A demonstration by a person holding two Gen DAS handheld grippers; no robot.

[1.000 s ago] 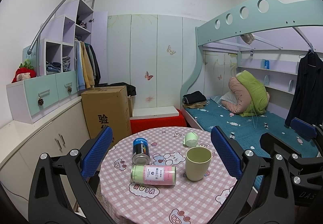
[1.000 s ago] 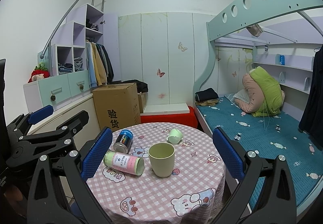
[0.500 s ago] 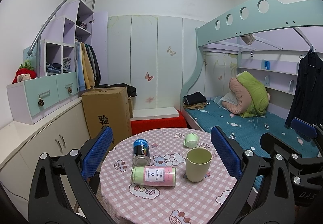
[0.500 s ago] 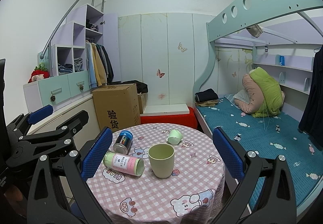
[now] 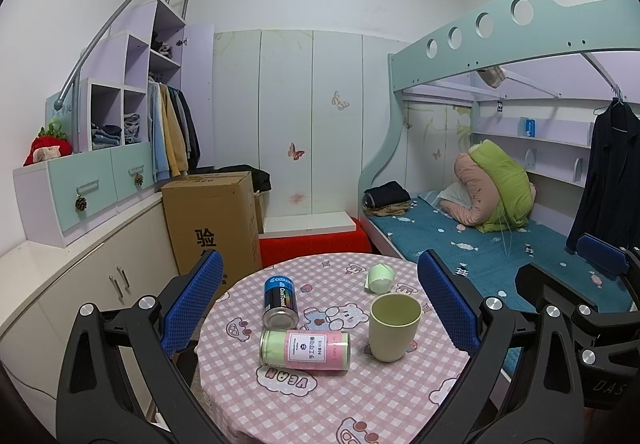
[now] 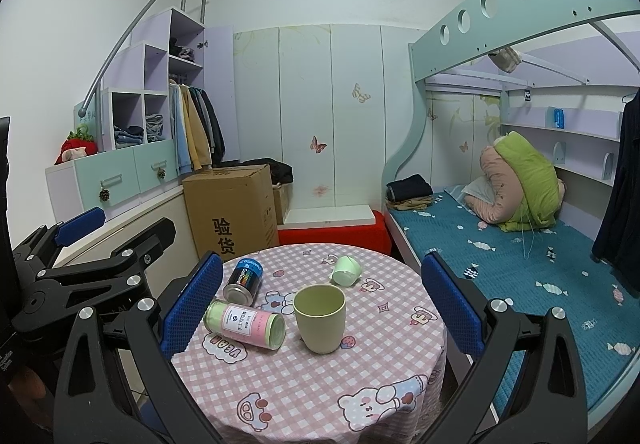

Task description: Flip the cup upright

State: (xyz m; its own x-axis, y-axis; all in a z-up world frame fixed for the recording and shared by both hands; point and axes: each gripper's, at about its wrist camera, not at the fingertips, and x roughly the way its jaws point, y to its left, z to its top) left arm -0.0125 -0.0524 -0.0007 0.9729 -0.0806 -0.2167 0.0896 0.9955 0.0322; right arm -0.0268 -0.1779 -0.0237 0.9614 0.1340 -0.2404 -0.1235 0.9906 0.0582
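Both grippers, left (image 5: 320, 300) and right (image 6: 322, 300), gape wide, holding nothing. Small cup (image 6: 346, 271) lies tipped at far side of table (image 6: 384, 356), behind big upright cup (image 6: 319, 318). Probably light plastic, stiff, slick; pinch its wall near the rim.

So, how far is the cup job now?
Done: the large green cup stands upright on the table. In hand: nothing; the left claw and right claw are both open, hovering apart from everything. Left: the small mint cup lies on its side.
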